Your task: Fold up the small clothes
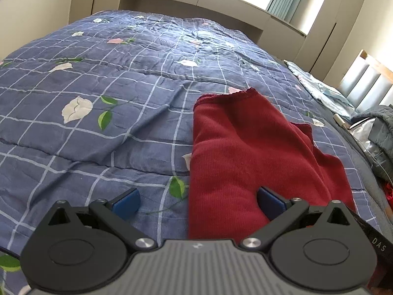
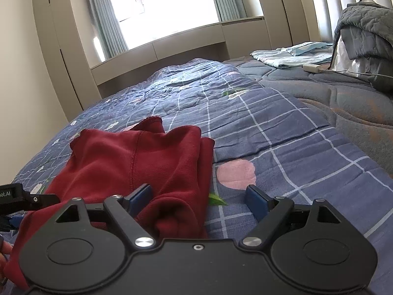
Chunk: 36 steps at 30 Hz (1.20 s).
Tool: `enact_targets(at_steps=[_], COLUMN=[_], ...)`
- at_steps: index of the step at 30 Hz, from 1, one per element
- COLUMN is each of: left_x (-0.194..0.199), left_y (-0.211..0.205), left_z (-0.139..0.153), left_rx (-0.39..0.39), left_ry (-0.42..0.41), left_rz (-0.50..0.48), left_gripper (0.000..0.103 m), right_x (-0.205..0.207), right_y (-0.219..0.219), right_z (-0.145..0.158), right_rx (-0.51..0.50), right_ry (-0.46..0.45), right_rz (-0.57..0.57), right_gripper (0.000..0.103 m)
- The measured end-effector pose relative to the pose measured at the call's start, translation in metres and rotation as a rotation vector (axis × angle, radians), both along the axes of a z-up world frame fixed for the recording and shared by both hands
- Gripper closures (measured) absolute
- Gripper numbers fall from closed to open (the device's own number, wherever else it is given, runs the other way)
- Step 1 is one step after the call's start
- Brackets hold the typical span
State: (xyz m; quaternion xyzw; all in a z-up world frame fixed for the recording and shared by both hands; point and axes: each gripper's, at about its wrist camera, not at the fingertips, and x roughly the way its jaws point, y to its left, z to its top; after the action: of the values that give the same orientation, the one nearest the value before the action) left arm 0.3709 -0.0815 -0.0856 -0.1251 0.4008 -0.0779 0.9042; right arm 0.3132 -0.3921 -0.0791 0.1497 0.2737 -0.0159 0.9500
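A dark red knit garment (image 1: 245, 147) lies partly folded and rumpled on the blue checked floral quilt (image 1: 98, 86). My left gripper (image 1: 197, 202) hovers low over its near left edge. It is open, with the right blue pad (image 1: 270, 202) above red cloth and the other pad above the quilt. In the right wrist view the garment (image 2: 147, 152) fills the lower left. My right gripper (image 2: 199, 200) stands open astride its near right edge, where a bunched fold sits between the pads. They do not press it. The left gripper's body (image 2: 14, 196) shows at the left border.
On the grey mattress cover to the right lie a folded light blue cloth (image 2: 292, 54), a white charger (image 2: 310, 68) with its cable, and a heaped grey quilted blanket (image 2: 368, 29) against the headboard. Beige cabinets (image 2: 61, 49) and a bright window stand beyond the bed.
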Motion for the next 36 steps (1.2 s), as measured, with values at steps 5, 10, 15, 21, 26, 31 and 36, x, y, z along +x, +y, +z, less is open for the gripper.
enact_targets(at_steps=[5, 10, 15, 21, 26, 31, 36], left_x=[0.000, 0.000, -0.001, 0.000, 0.004, 0.011, 0.015], left_y=[-0.002, -0.001, 0.001, 0.008, 0.026, 0.044, 0.041], left_z=[0.007, 0.011, 0.014, 0.014, 0.012, 0.004, 0.000], left_rx=[0.034, 0.044, 0.054, 0.022, -0.084, -0.196, -0.201], left_ry=[0.006, 0.015, 0.017, 0.040, 0.091, 0.147, 0.169], left_rz=[-0.023, -0.041, -0.056, -0.075, -0.074, -0.080, -0.100], left_gripper=[0.001, 0.001, 0.001, 0.001, 0.001, 0.000, 0.001], right_x=[0.000, -0.001, 0.000, 0.000, -0.006, -0.002, 0.009], right_y=[0.000, 0.000, 0.000, -0.001, -0.009, -0.018, -0.020], right_z=[0.000, -0.001, -0.001, -0.001, 0.001, 0.004, 0.004], right_rx=[0.010, 0.017, 0.019, 0.029, 0.091, 0.187, 0.258], right_ry=[-0.004, -0.007, -0.008, -0.010, -0.055, -0.058, -0.030], right_rz=[0.004, 0.011, 0.018, 0.029, 0.058, 0.101, 0.092], right_gripper=[0.016, 0.013, 0.010, 0.007, 0.001, 0.001, 0.002])
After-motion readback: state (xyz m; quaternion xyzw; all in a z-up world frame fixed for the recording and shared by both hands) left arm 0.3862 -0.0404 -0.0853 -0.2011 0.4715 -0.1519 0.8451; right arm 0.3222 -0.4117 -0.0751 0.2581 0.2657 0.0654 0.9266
